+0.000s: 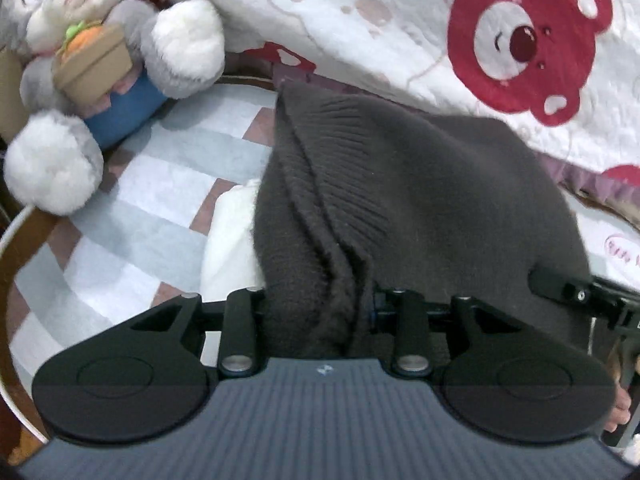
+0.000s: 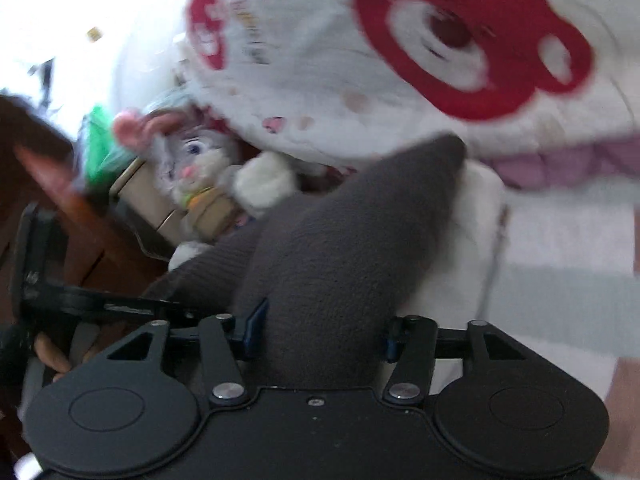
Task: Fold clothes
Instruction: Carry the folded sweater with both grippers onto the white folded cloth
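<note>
Dark grey knit sweater (image 1: 420, 200) bunched on checked bedsheet (image 1: 132, 184), left gripper (image 1: 316, 304) part-open with its folds between the jaws, right gripper (image 2: 320, 332) wide around another bunch, actual pinch unclear for both, plush rabbit (image 1: 92, 52) nearby.

No lettering can be read: the white quilted blanket with red bear faces (image 1: 400, 32) carries blurred pink script at its edge (too smeared to make out), nothing more.

The dark grey knit sweater (image 1: 420, 200) buries the left gripper's fingertips and covers most of a white garment (image 1: 228, 240); the right wrist view is motion-blurred.
</note>
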A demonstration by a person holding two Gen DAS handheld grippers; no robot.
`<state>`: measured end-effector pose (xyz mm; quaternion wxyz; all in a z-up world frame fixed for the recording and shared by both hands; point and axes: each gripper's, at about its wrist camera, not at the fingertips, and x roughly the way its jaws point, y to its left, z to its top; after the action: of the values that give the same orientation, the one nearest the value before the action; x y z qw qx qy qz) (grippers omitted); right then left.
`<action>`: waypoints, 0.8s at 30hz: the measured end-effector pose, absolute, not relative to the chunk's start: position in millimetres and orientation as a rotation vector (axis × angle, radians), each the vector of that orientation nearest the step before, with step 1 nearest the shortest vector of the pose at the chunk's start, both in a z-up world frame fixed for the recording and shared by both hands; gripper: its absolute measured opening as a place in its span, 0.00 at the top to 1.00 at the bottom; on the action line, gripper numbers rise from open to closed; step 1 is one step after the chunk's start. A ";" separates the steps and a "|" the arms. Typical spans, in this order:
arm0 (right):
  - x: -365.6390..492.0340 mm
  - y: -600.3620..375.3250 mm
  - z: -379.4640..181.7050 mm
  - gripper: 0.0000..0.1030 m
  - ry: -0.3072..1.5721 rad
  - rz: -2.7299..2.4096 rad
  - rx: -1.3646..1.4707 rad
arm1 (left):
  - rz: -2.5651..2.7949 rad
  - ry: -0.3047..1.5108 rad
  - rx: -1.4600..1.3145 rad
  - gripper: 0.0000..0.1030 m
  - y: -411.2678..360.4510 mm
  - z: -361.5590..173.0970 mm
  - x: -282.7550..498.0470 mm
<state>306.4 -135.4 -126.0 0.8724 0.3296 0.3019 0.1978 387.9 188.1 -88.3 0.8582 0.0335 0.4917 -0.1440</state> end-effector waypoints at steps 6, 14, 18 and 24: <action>284.1 -155.8 -136.5 0.39 0.659 0.467 0.795 | -0.313 1.053 0.038 0.59 199.7 -86.7 395.4; 265.5 -148.5 -148.0 0.39 0.697 0.530 0.802 | -0.365 1.058 0.000 0.53 212.1 -84.1 374.6; 263.7 -152.3 -149.6 0.38 0.712 0.560 0.779 | -0.401 1.056 0.027 0.45 221.4 -80.6 351.6; 260.7 -142.0 -152.1 0.30 0.710 0.556 0.760 | -0.417 1.016 -0.108 0.31 245.3 -92.1 321.0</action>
<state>260.7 -142.0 -152.1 0.8312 0.3581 0.3348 0.2623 321.0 245.3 -92.1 0.8516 -0.0515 0.4827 -0.1979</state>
